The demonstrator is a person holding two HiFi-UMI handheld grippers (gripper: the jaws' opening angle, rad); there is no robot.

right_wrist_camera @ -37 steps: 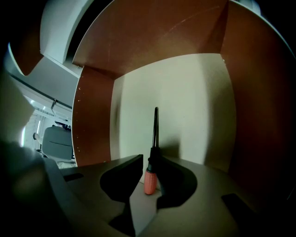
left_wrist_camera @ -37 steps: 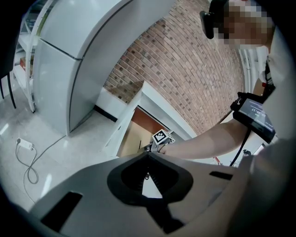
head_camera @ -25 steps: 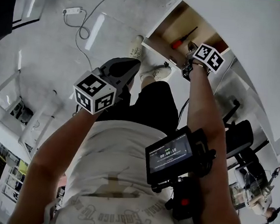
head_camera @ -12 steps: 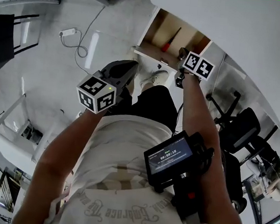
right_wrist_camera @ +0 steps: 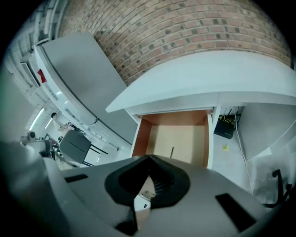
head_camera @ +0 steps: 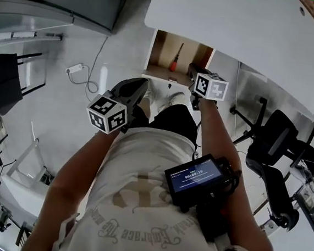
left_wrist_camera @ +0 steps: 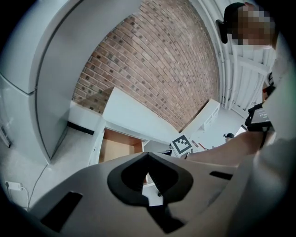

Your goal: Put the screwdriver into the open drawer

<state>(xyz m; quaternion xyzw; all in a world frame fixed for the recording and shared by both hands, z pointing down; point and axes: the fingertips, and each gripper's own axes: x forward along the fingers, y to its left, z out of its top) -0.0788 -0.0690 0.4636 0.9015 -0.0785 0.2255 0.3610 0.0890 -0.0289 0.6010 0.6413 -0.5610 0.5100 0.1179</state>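
The screwdriver [head_camera: 174, 62], red handle and black shaft, lies inside the open wooden drawer [head_camera: 163, 46] under the white desk. In the right gripper view only its dark shaft [right_wrist_camera: 172, 152] shows on the drawer floor [right_wrist_camera: 185, 134]. My right gripper [head_camera: 196, 75] hangs just in front of the drawer's front edge, shut and holding nothing. My left gripper [head_camera: 134, 87] is lower left over the floor, apart from the drawer, also shut and empty. The left gripper view looks at the drawer [left_wrist_camera: 115, 147] and the right gripper's marker cube [left_wrist_camera: 181, 144].
The white desk top [head_camera: 238, 25] overhangs the drawer. A black office chair [head_camera: 273, 147] stands to the right, another dark chair [head_camera: 3, 82] at the far left. A power strip with cable [head_camera: 75, 68] lies on the floor. A black box [right_wrist_camera: 226, 126] sits under the desk.
The right gripper has drawn back from the drawer's edge toward me. The screwdriver stays lying in the drawer. The whole view has shifted, so the drawer sits higher and further off.
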